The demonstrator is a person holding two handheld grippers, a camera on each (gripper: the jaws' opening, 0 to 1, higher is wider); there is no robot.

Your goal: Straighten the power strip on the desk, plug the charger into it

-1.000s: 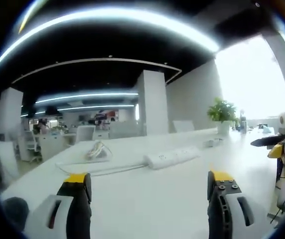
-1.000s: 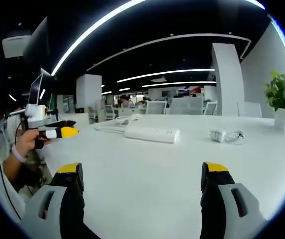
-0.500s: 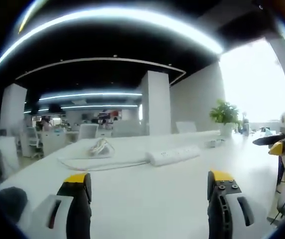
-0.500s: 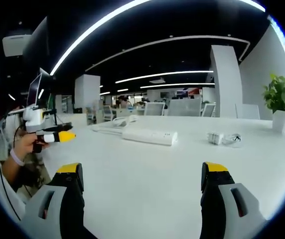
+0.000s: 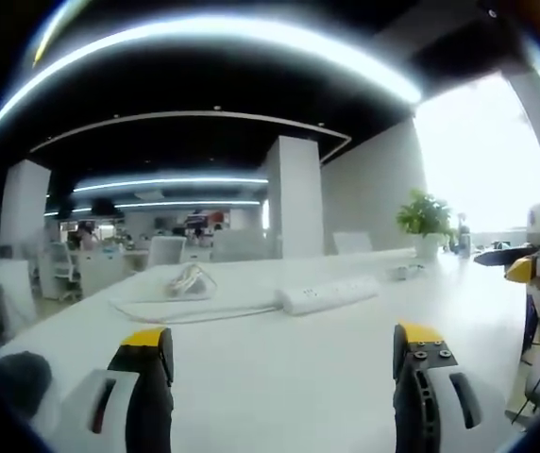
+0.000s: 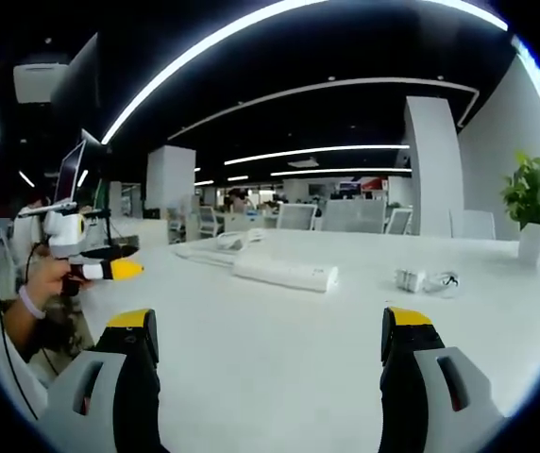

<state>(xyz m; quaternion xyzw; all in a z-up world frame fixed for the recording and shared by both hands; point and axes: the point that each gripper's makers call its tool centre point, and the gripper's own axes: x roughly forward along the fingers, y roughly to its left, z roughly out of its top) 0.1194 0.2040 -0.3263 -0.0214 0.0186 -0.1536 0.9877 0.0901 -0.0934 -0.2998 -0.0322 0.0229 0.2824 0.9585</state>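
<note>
A white power strip (image 5: 329, 293) lies at an angle across the middle of the white desk (image 5: 279, 377), its cable coiled at the far left (image 5: 187, 282). In the right gripper view the power strip (image 6: 285, 274) lies ahead, and a small white charger (image 6: 410, 279) with a wound cord rests to its right. The same charger (image 5: 404, 271) sits beyond the strip's right end in the left gripper view. My left gripper (image 5: 279, 354) is open above the near desk, nothing between its jaws. My right gripper (image 6: 267, 340) is open too, well short of the strip. Each gripper shows at the other view's edge.
A potted plant (image 6: 536, 203) stands at the desk's far right, seen too as the plant (image 5: 425, 219) in the left gripper view. A person's hand (image 6: 39, 283) holds the left gripper at the desk's left edge. Office chairs and desks fill the background.
Both views tipped slightly, so the cameras moved a little. The other gripper in each view has drifted a bit upward. Strip and charger lie as before.
</note>
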